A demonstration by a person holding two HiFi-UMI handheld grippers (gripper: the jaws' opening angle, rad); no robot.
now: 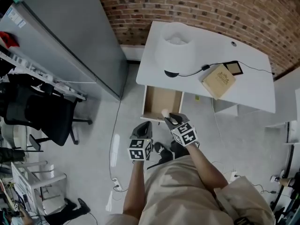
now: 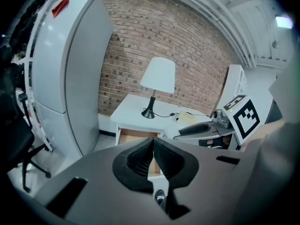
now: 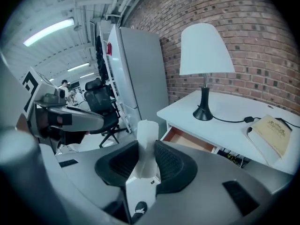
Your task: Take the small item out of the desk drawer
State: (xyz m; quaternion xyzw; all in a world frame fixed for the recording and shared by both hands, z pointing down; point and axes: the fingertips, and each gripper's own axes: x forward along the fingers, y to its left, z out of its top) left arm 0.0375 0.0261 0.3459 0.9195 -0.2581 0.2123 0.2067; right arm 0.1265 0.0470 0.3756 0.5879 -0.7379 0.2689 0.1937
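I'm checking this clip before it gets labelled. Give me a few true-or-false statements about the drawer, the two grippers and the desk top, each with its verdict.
1. The right gripper is clamped on a small white item. True.
2. The desk drawer is pushed shut. False: it stands pulled open.
3. The left gripper holds a second item. False: its jaws are together with nothing between them.
4. A lamp stands on the white desk. True.
5. The tan book lies inside the drawer. False: it lies on the desk top, to the right of the lamp.
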